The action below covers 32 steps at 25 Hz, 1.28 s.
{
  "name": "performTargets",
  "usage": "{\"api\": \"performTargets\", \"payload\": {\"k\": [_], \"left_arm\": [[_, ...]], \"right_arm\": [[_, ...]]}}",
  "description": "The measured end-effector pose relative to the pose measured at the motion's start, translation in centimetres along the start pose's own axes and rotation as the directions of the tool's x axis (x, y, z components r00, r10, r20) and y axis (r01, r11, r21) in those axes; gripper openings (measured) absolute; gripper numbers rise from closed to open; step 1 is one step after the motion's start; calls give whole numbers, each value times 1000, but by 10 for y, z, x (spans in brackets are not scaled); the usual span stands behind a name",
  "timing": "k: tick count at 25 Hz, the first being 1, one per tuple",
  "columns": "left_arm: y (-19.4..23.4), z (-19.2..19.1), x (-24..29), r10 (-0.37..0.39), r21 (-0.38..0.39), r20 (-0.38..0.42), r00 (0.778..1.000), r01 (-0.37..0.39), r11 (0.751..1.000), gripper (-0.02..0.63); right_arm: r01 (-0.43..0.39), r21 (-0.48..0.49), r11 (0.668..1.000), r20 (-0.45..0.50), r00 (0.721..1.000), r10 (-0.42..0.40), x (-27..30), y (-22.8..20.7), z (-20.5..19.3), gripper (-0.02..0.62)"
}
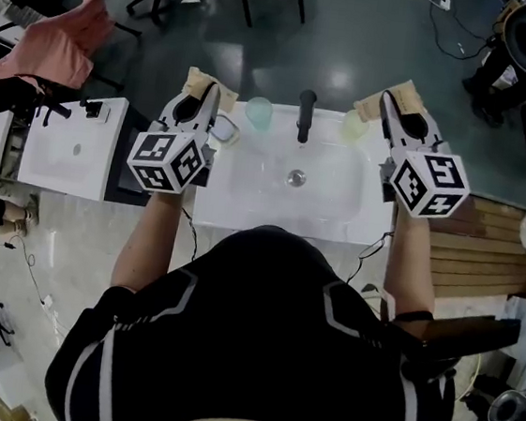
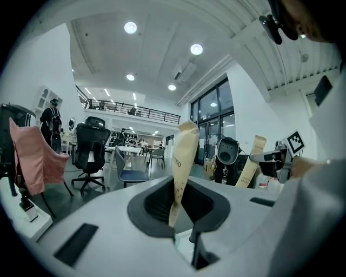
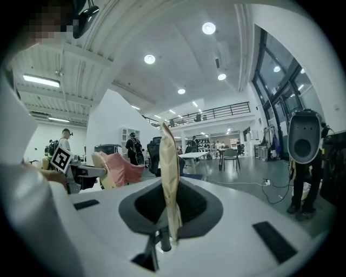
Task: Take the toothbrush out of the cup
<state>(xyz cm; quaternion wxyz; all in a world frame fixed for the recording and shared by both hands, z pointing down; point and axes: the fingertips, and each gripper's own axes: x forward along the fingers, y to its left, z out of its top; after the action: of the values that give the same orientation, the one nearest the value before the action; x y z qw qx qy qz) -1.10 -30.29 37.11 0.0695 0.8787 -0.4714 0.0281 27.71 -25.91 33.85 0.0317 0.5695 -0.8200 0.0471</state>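
Observation:
In the head view I stand at a white sink (image 1: 245, 203). A pale green cup (image 1: 258, 112) is on its back rim left of the black tap (image 1: 305, 115), and a yellowish cup (image 1: 355, 125) stands right of the tap. I can make out no toothbrush in any view. My left gripper (image 1: 200, 83) hovers over the sink's left end and my right gripper (image 1: 399, 96) over its right end. Both point level into the room. The left gripper's (image 2: 186, 135) tan pads lie pressed together with nothing between them. The right gripper's (image 3: 166, 135) pads are likewise together and empty.
A whitish ring-shaped holder (image 1: 223, 130) sits on the rim beside the left gripper. A second white basin unit (image 1: 72, 145) stands to the left and a slatted wooden bench (image 1: 485, 249) to the right. Office chairs, one draped in pink cloth (image 1: 61, 36), are beyond.

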Motion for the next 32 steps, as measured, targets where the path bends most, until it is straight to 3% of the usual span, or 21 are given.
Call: {"api": "performTargets", "payload": {"k": [7,18,24,32], "left_arm": [[3,21,-15,23,19,8,1000,-23,1000,29],[4,20,-26,40,34,2,999,-40,999,28],[4,27,-32,50,-9,24,998,-50,999,26],[1,33,-33,50,21,36,998,-51,998,26]], "right_arm": [[-28,-15,1000,-25,999,28,14,11,-1,38],[-33,-26,999,-31,999,32,22,16,-2,38],[-38,-30,999,-30,999,37,19,19,-2,38],[-31,-54,998,-30,999,29,16,20,2,38]]}}
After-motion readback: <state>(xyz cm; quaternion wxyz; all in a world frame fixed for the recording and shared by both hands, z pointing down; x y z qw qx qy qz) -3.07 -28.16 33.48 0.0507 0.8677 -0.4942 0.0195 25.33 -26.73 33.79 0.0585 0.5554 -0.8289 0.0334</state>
